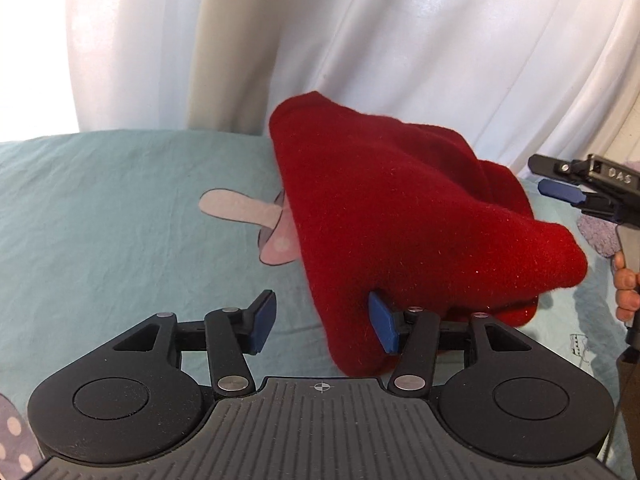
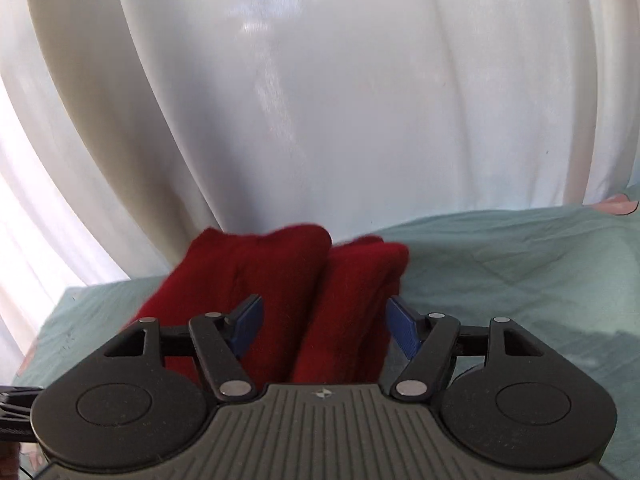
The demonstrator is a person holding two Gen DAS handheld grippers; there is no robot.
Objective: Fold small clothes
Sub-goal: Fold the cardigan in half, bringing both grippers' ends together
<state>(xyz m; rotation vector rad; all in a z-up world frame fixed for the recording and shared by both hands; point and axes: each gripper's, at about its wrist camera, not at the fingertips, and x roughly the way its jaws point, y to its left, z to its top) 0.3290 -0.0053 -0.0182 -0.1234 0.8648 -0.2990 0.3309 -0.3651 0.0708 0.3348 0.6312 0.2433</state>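
Your left gripper (image 1: 322, 322) has its jaws apart, the right pad (image 1: 382, 326) touching the red garment (image 1: 400, 220) at frame centre on the sheet (image 1: 120, 200). Your right gripper (image 2: 324, 328) is released, jaws straddling it.

Left gripper (image 1: 322, 322): jaws parted, blue pads well apart, pointing downward. Right gripper (image 2: 324, 326): jaws parted wide, pads not pressing. Person's hand (image 1: 626, 288) grips the right gripper's handle, fingers curled round it
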